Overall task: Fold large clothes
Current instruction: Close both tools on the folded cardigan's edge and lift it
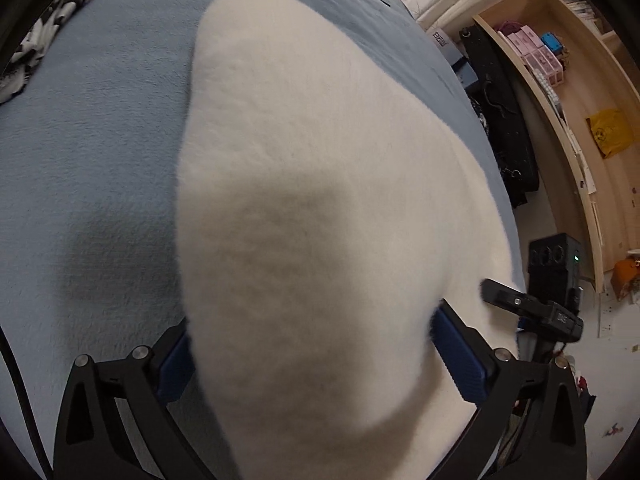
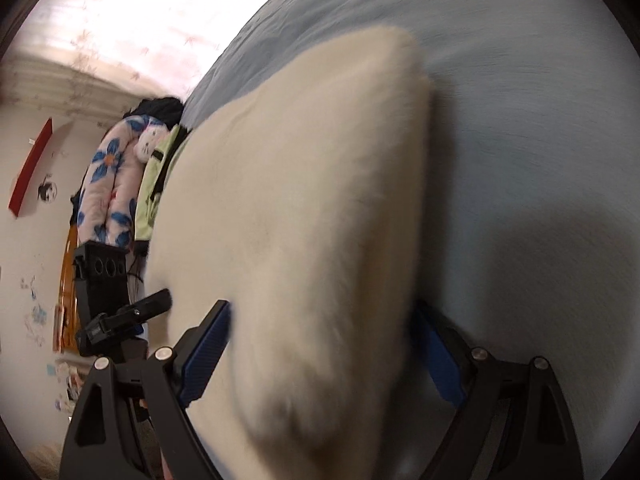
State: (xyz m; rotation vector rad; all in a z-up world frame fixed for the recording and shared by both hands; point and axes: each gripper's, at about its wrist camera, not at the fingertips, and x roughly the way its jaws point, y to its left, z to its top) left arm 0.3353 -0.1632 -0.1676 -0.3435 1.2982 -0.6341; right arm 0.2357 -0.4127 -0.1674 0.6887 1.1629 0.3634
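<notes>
A thick, fluffy white garment [image 1: 320,184] lies folded on a bed covered with a blue blanket [image 1: 92,120]. In the left wrist view it runs from the near edge of the bed toward the far side, with its right border close to the bed's right edge.

The left gripper [image 1: 312,352] stands with its jaws spread wide, one blue pad [image 1: 176,364] on each side of the garment's near end. The fluffy cloth fills the gap between them and brushes both pads, but it does not look pinched.

The right gripper [image 2: 324,356] is likewise wide open, its blue pads [image 2: 206,354] either side of a near end of the same garment [image 2: 304,200]. This view is blurred, so whether the pads touch the cloth cannot be told.

Each view shows the other gripper just beside the garment at the bed's edge. Beyond the right edge of the bed stand a wooden shelf [image 1: 560,92] and a black bag [image 1: 500,112]. A flowered quilt [image 2: 108,184] hangs beyond the bed in the right wrist view.
</notes>
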